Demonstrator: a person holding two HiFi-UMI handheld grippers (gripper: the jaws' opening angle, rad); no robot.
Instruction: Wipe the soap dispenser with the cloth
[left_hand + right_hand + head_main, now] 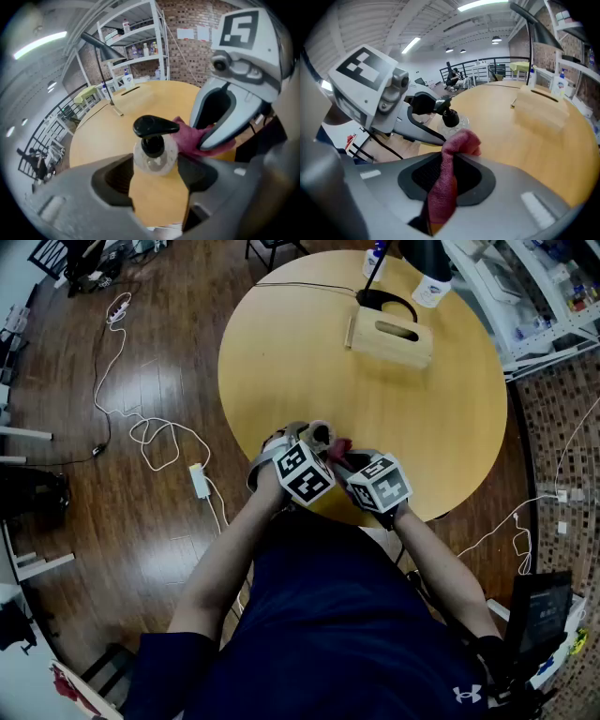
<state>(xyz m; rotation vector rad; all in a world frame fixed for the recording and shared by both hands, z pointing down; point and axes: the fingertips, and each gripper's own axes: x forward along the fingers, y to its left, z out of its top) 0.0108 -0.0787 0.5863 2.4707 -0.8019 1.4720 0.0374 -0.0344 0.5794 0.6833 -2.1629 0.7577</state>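
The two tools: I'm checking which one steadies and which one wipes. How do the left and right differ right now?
The left tool has its jaws wide, set against the clear body of the soap dispenser; the right tool has its jaws nearly together, pinching the red cloth. The left holds something rigid and upright; the right holds something limp, bunched above its jaws. Both grip something and meet at the near edge of the table.

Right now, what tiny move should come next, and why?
Probably press the cloth onto the clear side of the soap dispenser and rub. The left fingers appear to grip the dispenser, and the right fingers pinch the cloth just beside it.
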